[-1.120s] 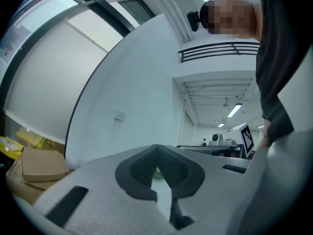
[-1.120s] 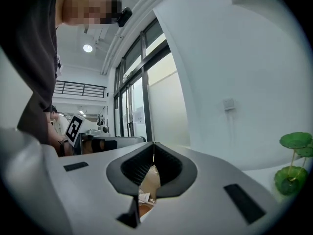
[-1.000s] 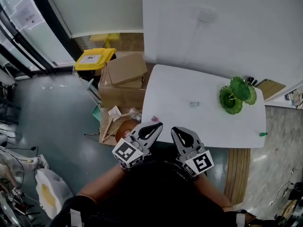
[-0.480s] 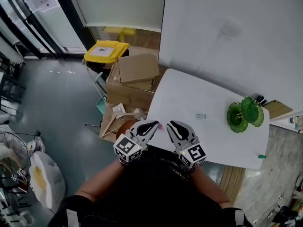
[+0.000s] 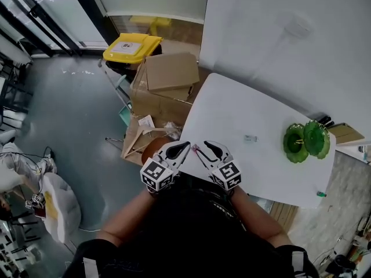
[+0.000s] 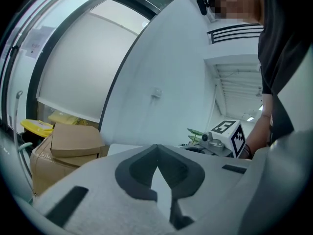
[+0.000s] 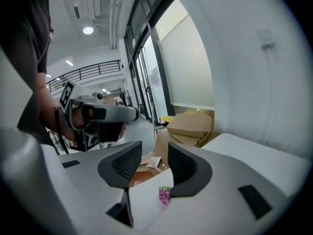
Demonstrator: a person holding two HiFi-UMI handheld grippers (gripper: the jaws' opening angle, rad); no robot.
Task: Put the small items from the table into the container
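Right gripper view: opening right gripper (image 7: 154, 155) half hides pink item (image 7: 164, 195) between jaws.

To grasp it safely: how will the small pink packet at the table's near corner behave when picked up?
The small pink packet looks thin and flat, so it is probably light and floppy. It should not roll, but the white table looks smooth, so a push may slide it. It lies near the corner, so it could fall off.
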